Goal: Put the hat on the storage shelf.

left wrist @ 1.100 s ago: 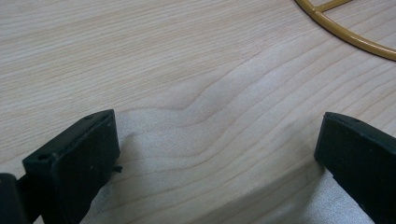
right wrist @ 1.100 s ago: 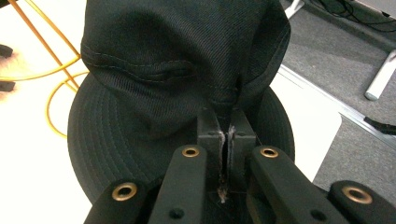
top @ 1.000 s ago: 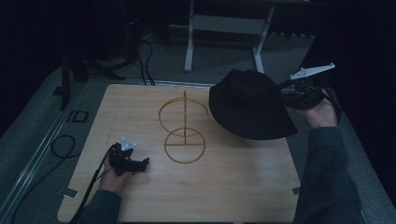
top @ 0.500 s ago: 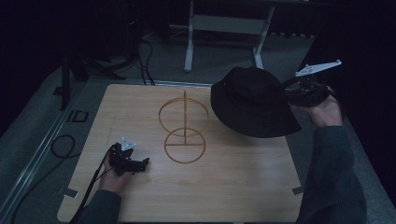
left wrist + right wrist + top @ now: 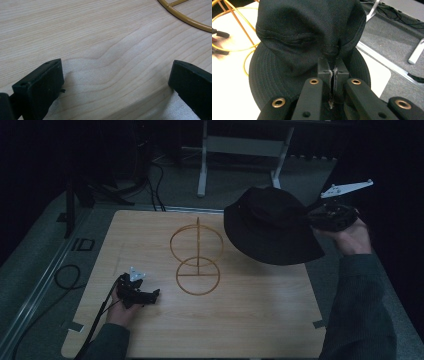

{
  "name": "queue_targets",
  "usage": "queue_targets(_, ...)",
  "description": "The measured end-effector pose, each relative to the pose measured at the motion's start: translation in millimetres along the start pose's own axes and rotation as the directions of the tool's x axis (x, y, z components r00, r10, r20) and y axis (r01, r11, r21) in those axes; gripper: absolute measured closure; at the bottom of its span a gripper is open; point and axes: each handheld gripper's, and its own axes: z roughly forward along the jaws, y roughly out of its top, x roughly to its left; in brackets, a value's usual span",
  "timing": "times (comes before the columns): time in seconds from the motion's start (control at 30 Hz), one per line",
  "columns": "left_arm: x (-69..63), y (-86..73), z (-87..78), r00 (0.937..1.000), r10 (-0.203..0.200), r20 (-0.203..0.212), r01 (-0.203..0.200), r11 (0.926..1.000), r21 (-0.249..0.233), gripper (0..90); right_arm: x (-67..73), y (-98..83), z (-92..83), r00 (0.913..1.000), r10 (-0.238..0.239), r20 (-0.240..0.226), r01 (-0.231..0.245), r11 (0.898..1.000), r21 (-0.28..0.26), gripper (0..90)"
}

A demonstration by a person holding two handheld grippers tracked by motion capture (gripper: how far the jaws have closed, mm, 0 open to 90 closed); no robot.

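The right tool (image 5: 320,216) is closed on a black hat (image 5: 270,227) and holds it in the air, above the far right part of the desk (image 5: 250,320). In the right gripper view its two jaws stand pressed together, and a fold of the hat's (image 5: 312,37) cloth is pinched between them; the crown is crumpled there and the brim spreads out below it. In the high view the hat hangs with its brim tilted, its lower edge over the right side of the desk, and it does not touch the wood. Just to the left of the hat stands a stand (image 5: 196,255) of thin gold wire: a flat ring lies on the desk, a post rises from it, and a second ring sits upright on the post. The hat is beside the stand, not on it. The left tool (image 5: 150,296) rests low on the near left part of the desk, well apart from the hat. Its jaws are spread wide with only bare wood between them, and a part of the stand's (image 5: 185,17) base ring shows at the top right of the left gripper view.
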Motion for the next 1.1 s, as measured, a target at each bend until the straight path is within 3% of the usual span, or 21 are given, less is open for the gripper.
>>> queue_targets(0.47,-0.1,0.0,0.1,1.0000,-0.001,0.000,0.001,1.0000,-0.001,0.3,2.2,7.9,-11.1,0.9991,-0.008,-0.042,0.005,0.998,-0.056,87.7)
queue_targets(1.1,0.0,0.0,0.0,1.0000,0.000,0.000,0.000,1.0000,0.000,0.3,5.6,14.1,-12.0,0.9976,-0.020,-0.066,0.015,0.997,-0.073,87.7)
